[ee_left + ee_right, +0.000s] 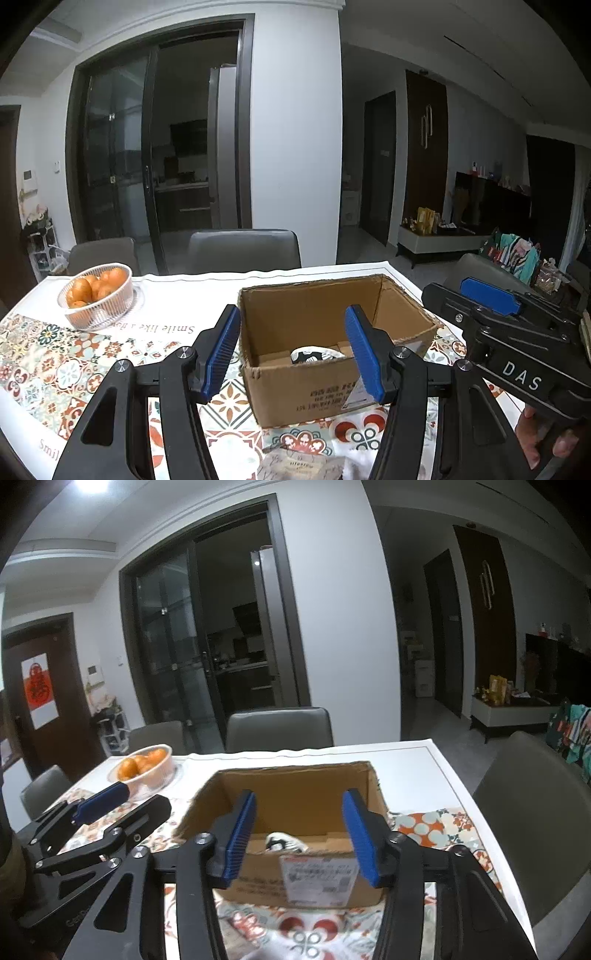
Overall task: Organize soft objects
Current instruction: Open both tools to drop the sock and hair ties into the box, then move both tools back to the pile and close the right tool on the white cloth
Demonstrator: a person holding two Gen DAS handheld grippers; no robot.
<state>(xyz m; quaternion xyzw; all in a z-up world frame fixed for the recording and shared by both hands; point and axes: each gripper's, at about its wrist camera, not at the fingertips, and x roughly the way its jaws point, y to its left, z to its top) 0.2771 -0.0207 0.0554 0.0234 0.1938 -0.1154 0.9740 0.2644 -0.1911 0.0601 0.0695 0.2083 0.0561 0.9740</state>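
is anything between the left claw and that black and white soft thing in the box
Yes. The cardboard box's near wall rises between the open, empty left claw and the black-and-white soft item lying on the box floor. The box top is open, so nothing visible blocks a reach from above.

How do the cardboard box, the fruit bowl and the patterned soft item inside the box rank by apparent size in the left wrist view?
1. cardboard box, clearly largest.
2. fruit bowl.
3. patterned soft item, smallest as seen, though the box wall hides part of it, so its full size is unsure.
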